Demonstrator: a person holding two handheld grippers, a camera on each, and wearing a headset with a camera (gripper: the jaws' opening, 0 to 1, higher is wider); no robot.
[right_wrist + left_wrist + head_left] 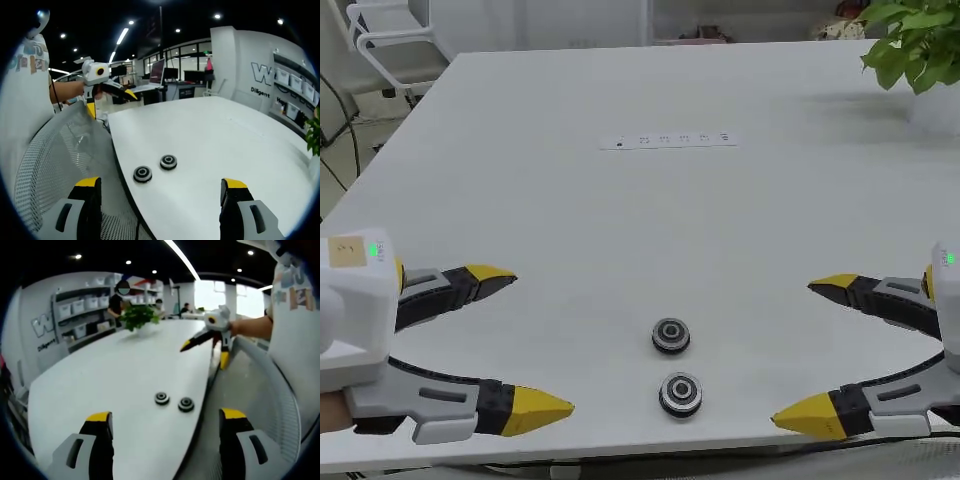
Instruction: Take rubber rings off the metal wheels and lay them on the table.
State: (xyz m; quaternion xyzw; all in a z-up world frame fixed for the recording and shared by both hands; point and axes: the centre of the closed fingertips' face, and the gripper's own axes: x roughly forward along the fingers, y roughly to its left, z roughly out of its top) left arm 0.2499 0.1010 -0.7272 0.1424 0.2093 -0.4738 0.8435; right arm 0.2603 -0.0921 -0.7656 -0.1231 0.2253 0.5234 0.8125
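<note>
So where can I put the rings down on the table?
Lots of bare table between the far wheel and the label strip, and beside both wheels. Only crowded spot: the near wheel by the table's front edge.

The far wheel [670,336] sits just at 12 o'clock of the near wheel [680,393] on the white table [620,220], with the wide-spread left gripper [542,342] at their 9 o'clock and the wide-spread right gripper [792,353] at 3 o'clock.

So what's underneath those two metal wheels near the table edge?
Just the white table: the nearer wheel and the farther wheel lie flat on it, with nothing visible between. Their undersides are covered, so I can't see those.
</note>
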